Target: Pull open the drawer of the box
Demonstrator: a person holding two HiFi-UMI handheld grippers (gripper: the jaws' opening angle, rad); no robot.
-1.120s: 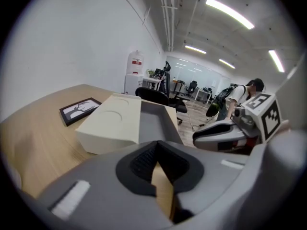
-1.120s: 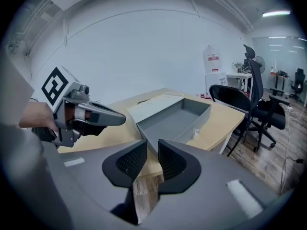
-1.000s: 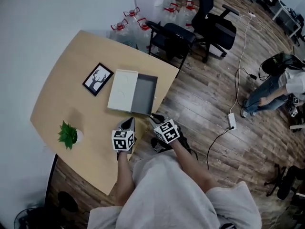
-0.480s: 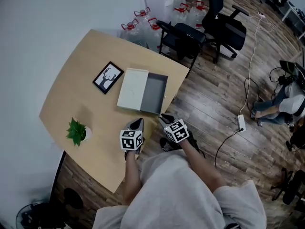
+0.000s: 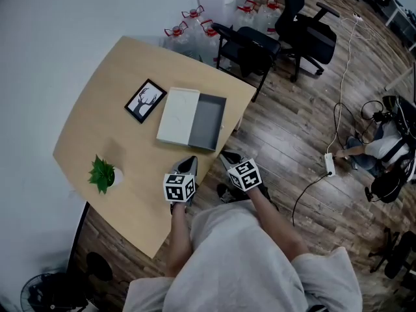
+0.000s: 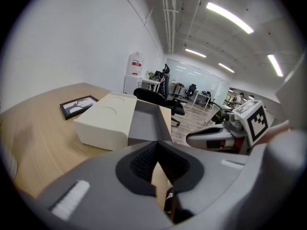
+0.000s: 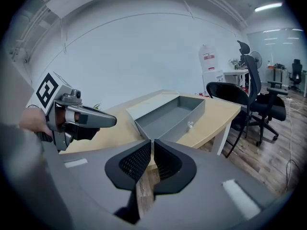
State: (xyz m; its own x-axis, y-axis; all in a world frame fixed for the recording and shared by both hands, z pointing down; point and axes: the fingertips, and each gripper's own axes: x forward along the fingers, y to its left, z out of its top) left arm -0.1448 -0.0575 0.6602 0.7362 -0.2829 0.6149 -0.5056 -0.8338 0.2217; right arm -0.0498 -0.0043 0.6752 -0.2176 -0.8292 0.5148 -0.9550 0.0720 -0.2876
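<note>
A white box (image 5: 175, 114) lies on the beige table (image 5: 97, 103), and its grey drawer (image 5: 207, 122) stands pulled out toward the table's right edge. In the right gripper view the drawer (image 7: 169, 115) looks empty, with a small knob (image 7: 190, 125) on its front. My left gripper (image 5: 189, 164) is shut and empty over the table's near edge, short of the box (image 6: 103, 121) and the drawer (image 6: 146, 126). My right gripper (image 5: 226, 155) is shut and empty just off the table edge, close to the drawer front and apart from it. Each gripper view shows the other gripper, the right (image 6: 211, 137) and the left (image 7: 98, 120).
A framed deer picture (image 5: 145, 101) lies left of the box, and a small potted plant (image 5: 102, 174) sits at the table's near left. Black office chairs (image 5: 250, 44) and water bottles (image 5: 195, 17) stand beyond the table. A person (image 5: 383, 145) and a cable with power strip (image 5: 329, 164) are on the wood floor at right.
The head view has shifted a little. My right gripper has drawn slightly away from the drawer front. The drawer stays open and both grippers stay shut.
</note>
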